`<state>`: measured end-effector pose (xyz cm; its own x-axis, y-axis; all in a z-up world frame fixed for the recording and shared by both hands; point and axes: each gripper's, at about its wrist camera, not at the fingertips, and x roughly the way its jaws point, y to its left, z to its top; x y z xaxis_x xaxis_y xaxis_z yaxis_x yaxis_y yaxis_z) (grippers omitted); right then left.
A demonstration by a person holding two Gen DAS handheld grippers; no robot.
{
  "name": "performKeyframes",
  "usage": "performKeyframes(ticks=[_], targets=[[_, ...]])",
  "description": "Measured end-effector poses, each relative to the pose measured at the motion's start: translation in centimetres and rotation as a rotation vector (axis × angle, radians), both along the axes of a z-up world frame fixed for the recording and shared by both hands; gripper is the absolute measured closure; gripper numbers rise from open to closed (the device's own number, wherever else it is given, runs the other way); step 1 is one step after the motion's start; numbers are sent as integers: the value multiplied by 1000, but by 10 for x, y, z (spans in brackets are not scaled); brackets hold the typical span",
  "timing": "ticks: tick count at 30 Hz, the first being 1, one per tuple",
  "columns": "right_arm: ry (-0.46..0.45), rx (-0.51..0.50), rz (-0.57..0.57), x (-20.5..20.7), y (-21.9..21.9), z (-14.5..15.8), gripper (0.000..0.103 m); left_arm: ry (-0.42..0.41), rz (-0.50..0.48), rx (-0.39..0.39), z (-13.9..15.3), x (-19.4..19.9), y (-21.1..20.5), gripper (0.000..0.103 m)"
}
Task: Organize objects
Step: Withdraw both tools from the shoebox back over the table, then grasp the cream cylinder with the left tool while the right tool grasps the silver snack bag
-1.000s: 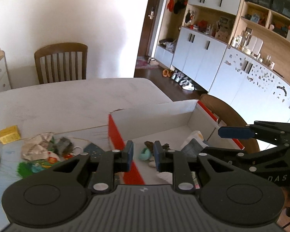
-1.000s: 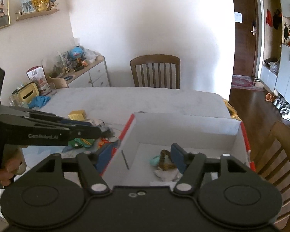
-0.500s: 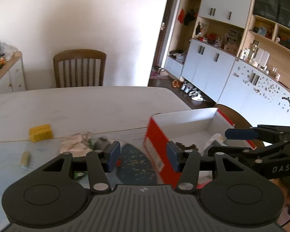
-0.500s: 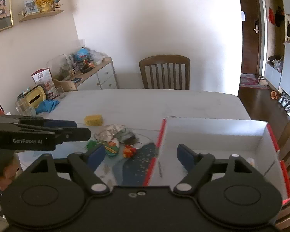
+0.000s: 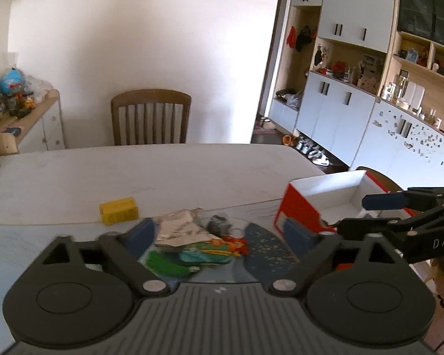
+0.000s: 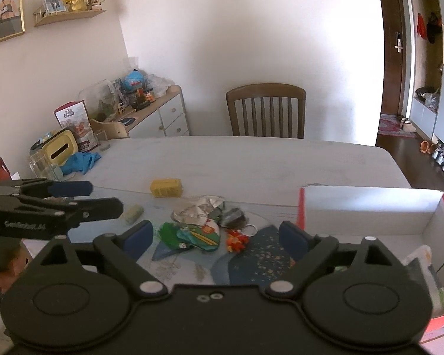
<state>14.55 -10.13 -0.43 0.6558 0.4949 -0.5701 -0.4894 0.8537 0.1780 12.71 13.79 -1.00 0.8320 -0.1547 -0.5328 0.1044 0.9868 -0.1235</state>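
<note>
Both grippers, left gripper [image 5: 219, 233] and right gripper [image 6: 216, 238], hover with jaws opening and empty over the trinket pile [image 6: 204, 224] (red box [image 6: 370, 207] just beside it)

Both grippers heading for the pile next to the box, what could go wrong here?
The left gripper and right gripper, jaws opening and empty, both frame the same small pile: they may collide. The pile's items overlap, so one grab could drag neighbours. The key ring lies flat, likely hard to pinch.
</note>
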Motion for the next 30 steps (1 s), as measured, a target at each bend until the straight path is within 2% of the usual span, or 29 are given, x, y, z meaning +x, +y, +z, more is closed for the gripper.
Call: performKeyframes(ticks=[14,19,25,30], targets=[[51,-60,-18,30,58,-26,10,66,26,-9,-38,17,67,0],[64,-85,-17,46,78,-36,10,101,74,-43,-56,30,89,0],[81,-103,5,63,100,-46,10,135,146,-3,-79,49,112,0],[99,-116,14,79,117,-55,10,144,182,-4,-94,63,128,0]])
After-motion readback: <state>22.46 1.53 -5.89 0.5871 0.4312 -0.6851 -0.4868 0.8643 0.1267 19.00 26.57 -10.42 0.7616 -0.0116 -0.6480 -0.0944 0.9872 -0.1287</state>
